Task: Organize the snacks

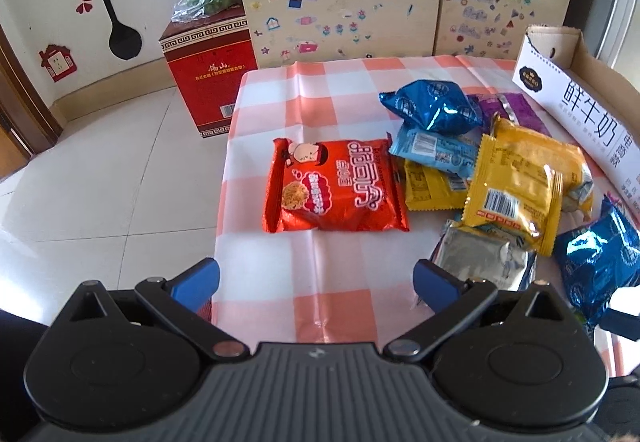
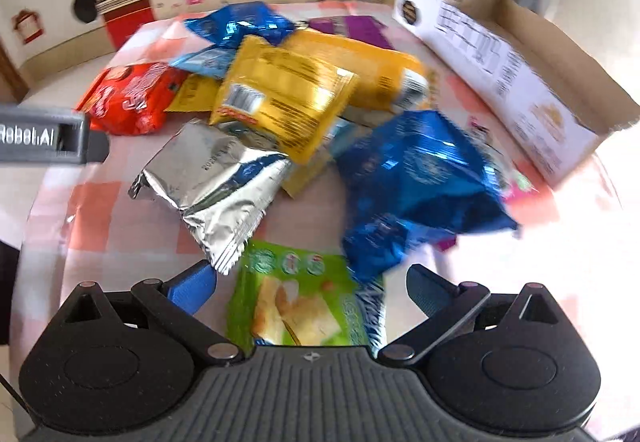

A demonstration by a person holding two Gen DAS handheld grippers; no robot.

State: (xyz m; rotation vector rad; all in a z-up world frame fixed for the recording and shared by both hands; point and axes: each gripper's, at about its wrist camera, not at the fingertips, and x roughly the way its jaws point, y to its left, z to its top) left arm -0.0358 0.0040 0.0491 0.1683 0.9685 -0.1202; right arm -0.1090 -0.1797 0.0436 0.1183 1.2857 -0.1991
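The left gripper [image 1: 316,278] is held released above the checked counter [image 1: 304,98], with nothing between its fingers. Just ahead, a red packet [image 1: 334,188] is seen lying flat. The right gripper [image 2: 310,288] is spread wide over a green packet [image 2: 298,306]. Beyond, silver [image 2: 212,186], yellow [image 2: 280,106] and blue packets [image 2: 416,182] are heaped beside a cardboard box [image 2: 500,58].
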